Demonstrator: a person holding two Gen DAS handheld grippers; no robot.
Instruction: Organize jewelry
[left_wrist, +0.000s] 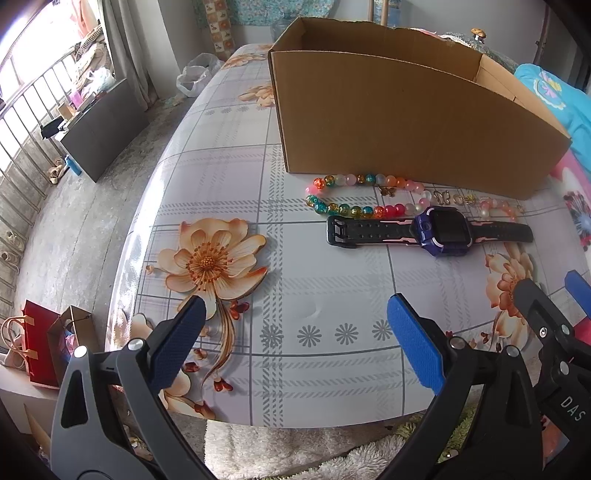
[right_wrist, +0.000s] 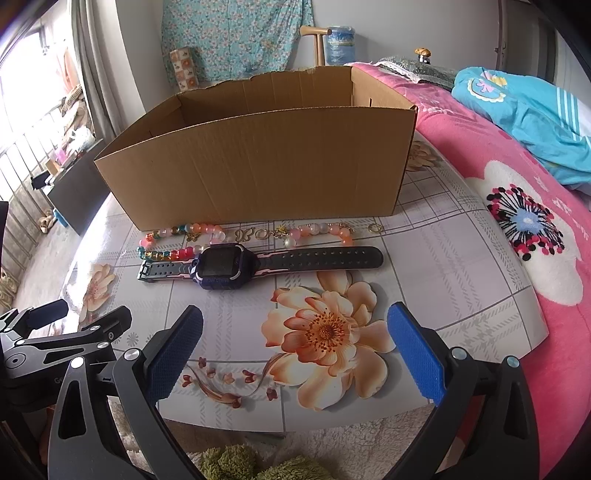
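Cardboard box (right_wrist: 258, 162): standing open-topped on the floral bench (right_wrist: 443, 280). Beaded bracelet (right_wrist: 173, 243): lying just in front of the box, at its foot. Purple watch (right_wrist: 218, 267): lying flat, strap outstretched, just in front of the beads. My left gripper (left_wrist: 295, 347) and my right gripper (right_wrist: 295, 350): I am holding both wide apart, empty, well short of the box.

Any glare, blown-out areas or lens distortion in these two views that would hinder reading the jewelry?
Left wrist view: window blown out, sheen on the tablecloth's left edge, strong fisheye bending the cardboard box; beaded bracelet and watch sharp. Right wrist view: even light, box bowed; small gold charms tiny, detail hard to read.
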